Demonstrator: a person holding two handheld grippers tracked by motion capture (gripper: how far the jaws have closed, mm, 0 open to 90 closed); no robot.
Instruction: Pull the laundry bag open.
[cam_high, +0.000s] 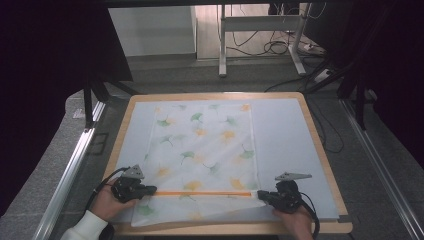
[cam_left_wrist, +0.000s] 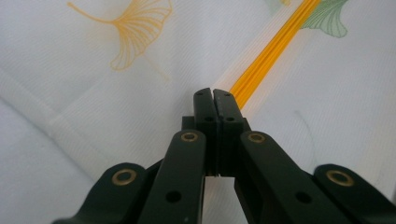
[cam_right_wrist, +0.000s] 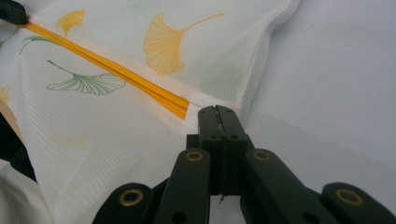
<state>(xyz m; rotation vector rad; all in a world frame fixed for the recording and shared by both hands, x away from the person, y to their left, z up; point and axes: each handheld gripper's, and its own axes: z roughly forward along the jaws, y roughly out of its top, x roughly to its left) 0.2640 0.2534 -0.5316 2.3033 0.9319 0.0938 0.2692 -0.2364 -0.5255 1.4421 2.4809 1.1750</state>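
White mesh bag (cam_high: 202, 150) w/ ginkgo-leaf print lies flat mid-table (cam_high: 290, 140), its near end lifted slightly where I hold it. Left hand-held gripper (cam_high: 151, 190): jaws pressed together on the left end of the orange zip strip (cam_high: 200, 193), fabric pinched between them. Across to the right hand-held gripper (cam_high: 261, 194): jaws likewise together, clamped on the bag's edge just past the strip's right end. My read: both grips are set and the strip is stretched straight between them, so the pick-up part is done; what's left, prob. a fold or a lift of that near end, hasn't begun. Rest of the table is bare mat. Beyond its far edge, a desk frame (cam_high: 260, 35) and floor cables (cam_high: 280, 47), well apart. Nothing blocks me.
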